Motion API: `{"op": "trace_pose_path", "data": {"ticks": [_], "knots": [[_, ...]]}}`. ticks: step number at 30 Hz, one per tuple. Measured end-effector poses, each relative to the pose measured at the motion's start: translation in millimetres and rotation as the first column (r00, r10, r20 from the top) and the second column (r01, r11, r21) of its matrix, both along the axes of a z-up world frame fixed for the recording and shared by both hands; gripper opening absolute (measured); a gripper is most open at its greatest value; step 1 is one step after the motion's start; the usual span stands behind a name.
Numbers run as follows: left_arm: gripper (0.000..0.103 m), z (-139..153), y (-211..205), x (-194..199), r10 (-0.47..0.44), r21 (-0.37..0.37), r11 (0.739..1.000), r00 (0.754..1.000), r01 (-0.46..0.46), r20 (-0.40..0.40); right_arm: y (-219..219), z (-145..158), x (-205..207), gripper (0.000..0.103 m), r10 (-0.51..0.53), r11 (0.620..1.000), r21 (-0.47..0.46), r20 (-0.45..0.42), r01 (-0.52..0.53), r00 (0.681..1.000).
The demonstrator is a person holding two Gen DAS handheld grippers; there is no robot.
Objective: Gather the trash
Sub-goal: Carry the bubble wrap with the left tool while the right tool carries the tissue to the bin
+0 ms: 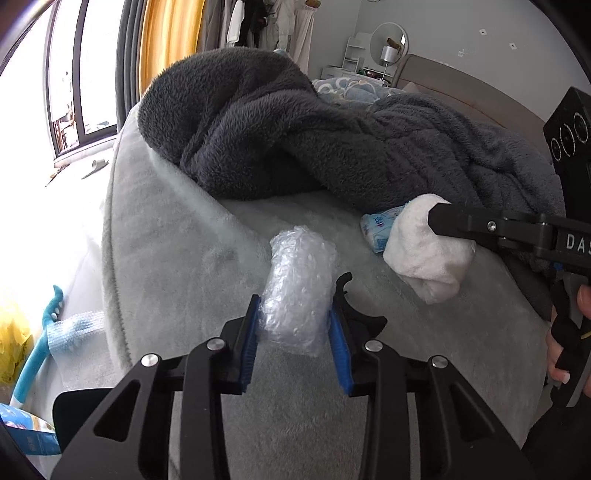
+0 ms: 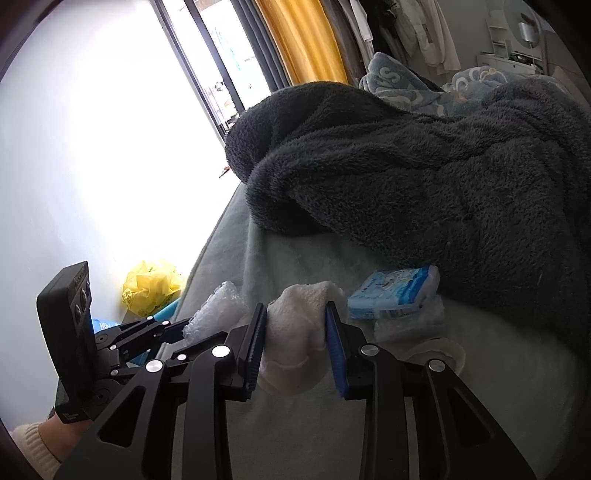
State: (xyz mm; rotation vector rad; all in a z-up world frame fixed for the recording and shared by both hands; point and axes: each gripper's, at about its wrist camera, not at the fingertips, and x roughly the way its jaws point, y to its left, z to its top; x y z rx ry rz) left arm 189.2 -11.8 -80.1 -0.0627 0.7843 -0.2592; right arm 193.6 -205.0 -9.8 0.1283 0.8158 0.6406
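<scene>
Nearest in the left wrist view, the left gripper (image 1: 295, 314) is clenched on a roll of bubble wrap (image 1: 299, 284): both blue pads (image 1: 248, 343) are pressed against its sides, and the roll lies on the pale grey bed cover (image 1: 184, 240). In the right wrist view, the right gripper (image 2: 295, 332) is clamped on a wad of white cloth (image 2: 295, 332), its pads sunk into the soft fabric. The same wad (image 1: 424, 251) is seen from the left view, to the right of the bubble wrap and a little farther off, with the black finger of the right gripper (image 1: 439, 218) laid over its top. A hand (image 1: 561, 332) is seen at the right edge on that gripper's handle.

Just behind the cloth, a blue tissue pack (image 2: 395, 291) lies on the cover, its far edge tucked against a dark grey fleece blanket (image 2: 443, 184). In the left view the pack (image 1: 380, 229) is partly hidden by the cloth. More white material is seen under and near the pack, too indistinct to name.

On the floor at the left of the bed, a yellow plastic bag (image 2: 151, 288) is seen beside the bright window (image 2: 110, 129). The heaped blanket (image 1: 295, 129) fills the middle distance. Farther off, a blue patterned quilt (image 2: 406, 88), an orange curtain (image 2: 303, 37), hanging clothes (image 1: 266, 26) and a round mirror (image 1: 389, 40) are visible.
</scene>
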Motion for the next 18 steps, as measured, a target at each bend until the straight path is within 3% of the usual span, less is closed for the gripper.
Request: {"op": "trace_pose_path", "data": {"ticks": [14, 18], "knots": [[0.037, 19, 49, -25, 0.086, -0.027, 0.996, 0.996, -0.085, 0.033, 43, 13, -25, 0.032, 0.007, 1.000, 0.013, 0.036, -0.008, 0.999], [0.037, 24, 64, -38, 0.108, 0.020, 0.994, 0.991, -0.110, 0.080, 61, 17, -39, 0.032, 0.036, 0.999, 0.001, 0.052, -0.036, 0.998]]}}
